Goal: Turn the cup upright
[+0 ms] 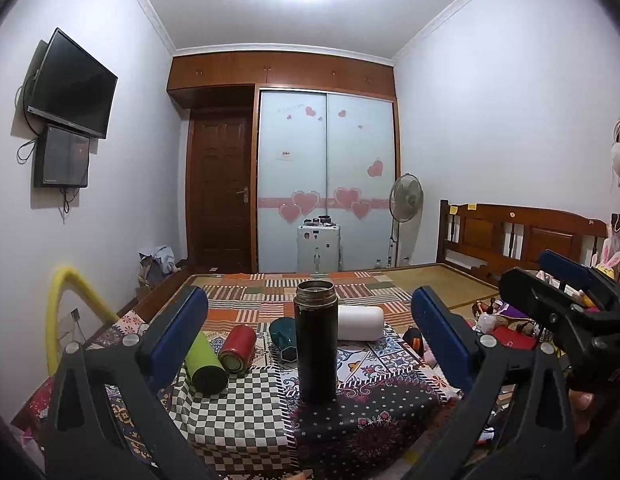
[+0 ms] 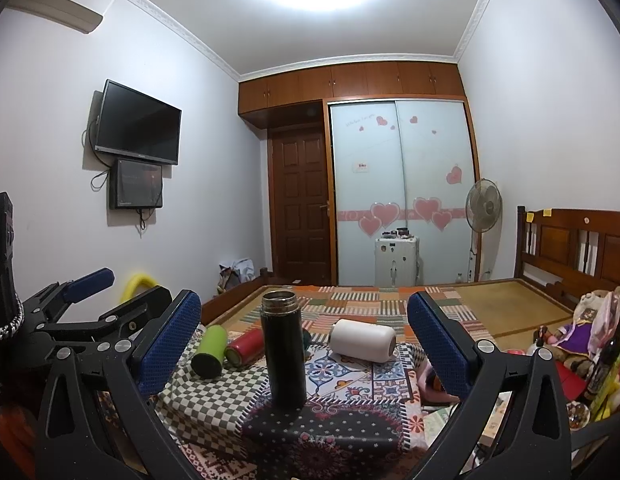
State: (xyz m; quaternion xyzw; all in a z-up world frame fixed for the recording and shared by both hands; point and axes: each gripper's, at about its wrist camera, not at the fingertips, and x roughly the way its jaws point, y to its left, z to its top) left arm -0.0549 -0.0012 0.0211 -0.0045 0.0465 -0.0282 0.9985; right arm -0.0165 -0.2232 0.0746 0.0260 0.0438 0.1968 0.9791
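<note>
Black and tall, the cup (image 1: 315,340) stands up on the patterned cloth (image 1: 238,412) between both claws, left claw (image 1: 310,332) and right claw (image 2: 304,344) wide open and holding nothing, likely done with it.

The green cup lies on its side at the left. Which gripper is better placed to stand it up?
Probably the left gripper: the green cup lies close beside its left finger, and its jaws are open. The right gripper is also open but sits further right.

teal cup (image 1: 281,336): mostly hidden behind black flask (image 1: 314,340) | wardrobe label (image 1: 286,154): too small to read | left tongs (image 1: 310,334): arms cut off at bottom edge
</note>
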